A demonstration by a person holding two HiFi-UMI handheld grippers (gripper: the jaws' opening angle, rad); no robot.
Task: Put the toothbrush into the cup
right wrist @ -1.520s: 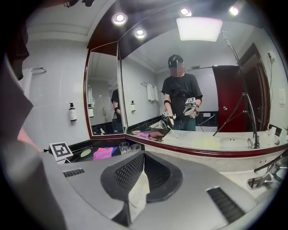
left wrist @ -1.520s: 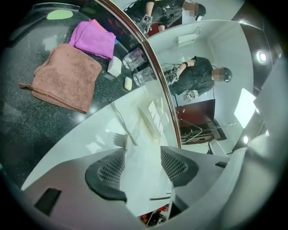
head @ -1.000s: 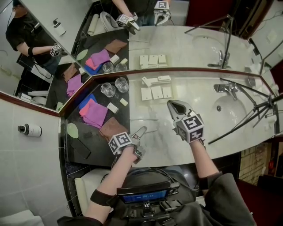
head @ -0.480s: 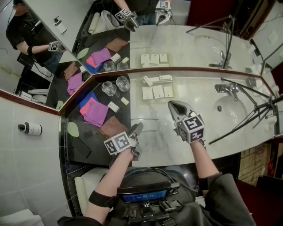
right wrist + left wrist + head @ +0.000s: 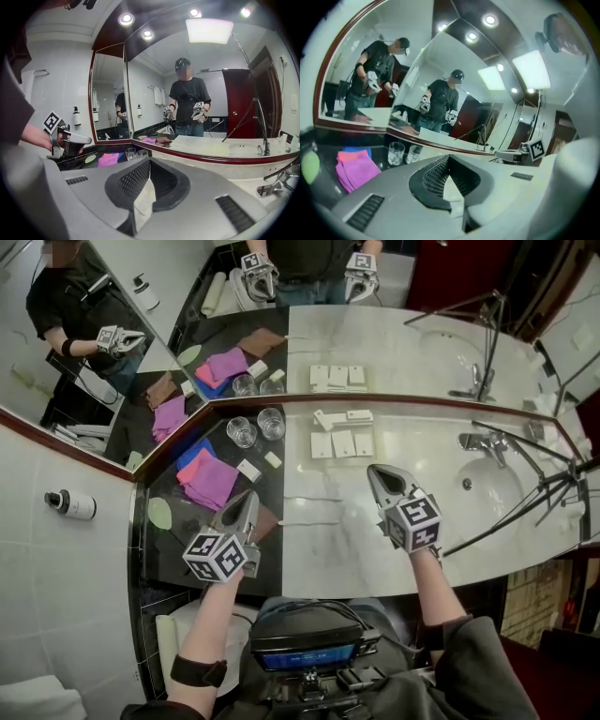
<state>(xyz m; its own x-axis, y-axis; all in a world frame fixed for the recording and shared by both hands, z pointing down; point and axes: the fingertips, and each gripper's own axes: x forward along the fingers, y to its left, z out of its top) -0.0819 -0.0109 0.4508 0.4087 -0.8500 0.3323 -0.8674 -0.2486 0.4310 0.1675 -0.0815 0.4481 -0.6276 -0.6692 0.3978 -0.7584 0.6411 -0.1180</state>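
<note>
- My left gripper (image 5: 247,507), near the glass cups (image 5: 242,431), has just closed its jaws on nothing.
- My right gripper (image 5: 382,476), right of them: jaws together, empty.

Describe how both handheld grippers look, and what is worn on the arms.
Both the left gripper and right gripper are grey wedge-shaped shells tapering to the tips, with dark mesh-textured pads inside. Each carries a white cube with black square markers. A dark band circles the left forearm; the right arm wears a grey sleeve.
</note>
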